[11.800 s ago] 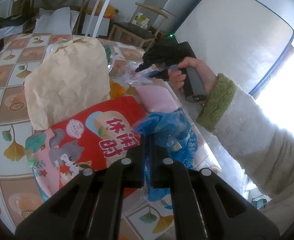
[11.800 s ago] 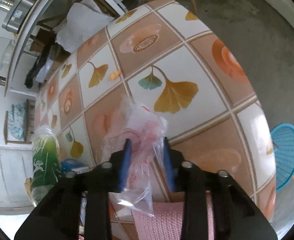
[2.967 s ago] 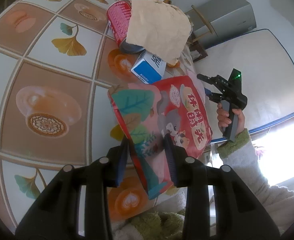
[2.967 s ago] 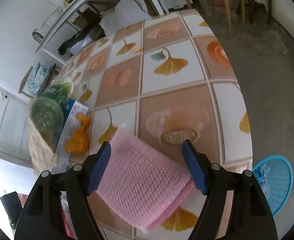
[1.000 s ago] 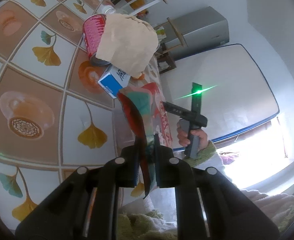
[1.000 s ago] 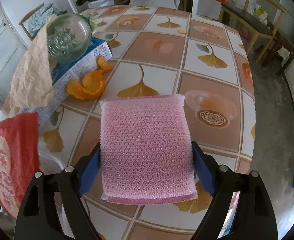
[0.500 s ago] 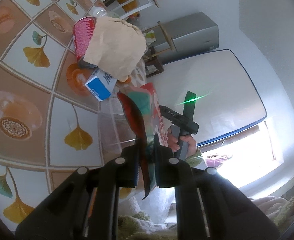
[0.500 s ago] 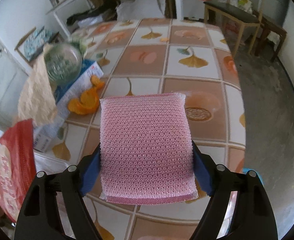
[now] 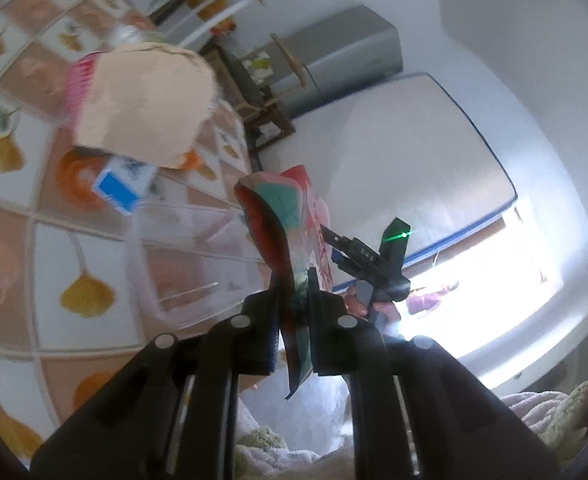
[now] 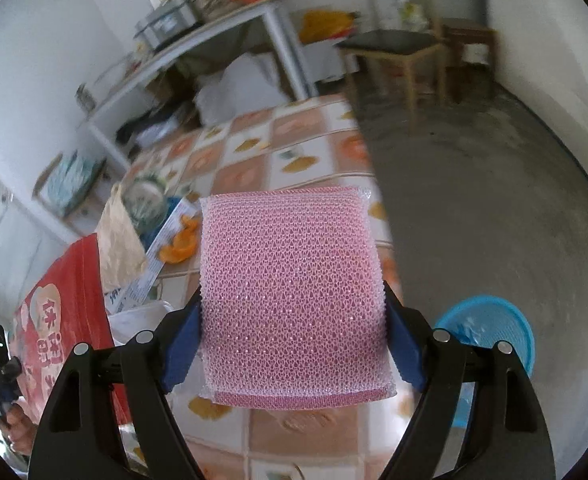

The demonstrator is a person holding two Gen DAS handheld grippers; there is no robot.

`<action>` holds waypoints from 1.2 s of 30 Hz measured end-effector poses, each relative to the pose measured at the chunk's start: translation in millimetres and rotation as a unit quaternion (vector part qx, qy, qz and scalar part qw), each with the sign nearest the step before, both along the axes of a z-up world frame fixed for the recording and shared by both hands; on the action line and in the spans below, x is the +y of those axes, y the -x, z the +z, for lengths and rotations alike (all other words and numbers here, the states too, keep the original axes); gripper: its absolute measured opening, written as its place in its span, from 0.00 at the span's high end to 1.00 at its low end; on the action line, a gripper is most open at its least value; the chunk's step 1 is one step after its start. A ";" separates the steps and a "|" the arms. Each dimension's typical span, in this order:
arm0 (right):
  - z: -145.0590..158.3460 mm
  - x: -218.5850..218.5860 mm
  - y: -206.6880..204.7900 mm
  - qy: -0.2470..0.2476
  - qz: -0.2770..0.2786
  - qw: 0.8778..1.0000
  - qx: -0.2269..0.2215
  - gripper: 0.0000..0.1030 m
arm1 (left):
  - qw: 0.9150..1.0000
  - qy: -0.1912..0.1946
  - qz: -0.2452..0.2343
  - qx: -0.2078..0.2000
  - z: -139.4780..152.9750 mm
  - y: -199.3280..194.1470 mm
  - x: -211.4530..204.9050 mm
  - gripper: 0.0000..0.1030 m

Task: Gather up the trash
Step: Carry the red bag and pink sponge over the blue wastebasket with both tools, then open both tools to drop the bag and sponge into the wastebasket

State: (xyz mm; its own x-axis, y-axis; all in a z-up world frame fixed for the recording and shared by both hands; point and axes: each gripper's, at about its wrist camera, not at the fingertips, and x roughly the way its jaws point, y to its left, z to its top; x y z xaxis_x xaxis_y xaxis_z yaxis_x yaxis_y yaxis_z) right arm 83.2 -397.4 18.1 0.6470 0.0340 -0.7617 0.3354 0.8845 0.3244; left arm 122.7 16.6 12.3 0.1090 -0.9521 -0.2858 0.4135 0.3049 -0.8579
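Ginkgo-tiled desk (image 9: 73, 240) blurred, left wrist view | left tongs (image 9: 294, 304) clenched on red snack bag (image 9: 281, 232), edge-on, print unreadable | right wrist view: right tongs (image 10: 291, 316) grasping pink mesh pad (image 10: 289, 300), hiding desk behind | blue basket (image 10: 490, 332) on floor, partly cut off by finger.

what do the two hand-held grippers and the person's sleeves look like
Both are black plastic with silver screw heads along angular finger arms. The right hand-held gripper has blue pads; the left hand-held gripper has black fingers. Seen from the left wrist, the right one carries a green light. The sleeve is fluffy white with a green cuff.
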 end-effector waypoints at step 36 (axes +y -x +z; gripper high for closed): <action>-257.4 -207.1 178.9 -0.244 -0.317 0.912 0.088 0.22 | 0.811 -0.451 -0.319 -0.195 -128.8 64.9 -537.2 0.80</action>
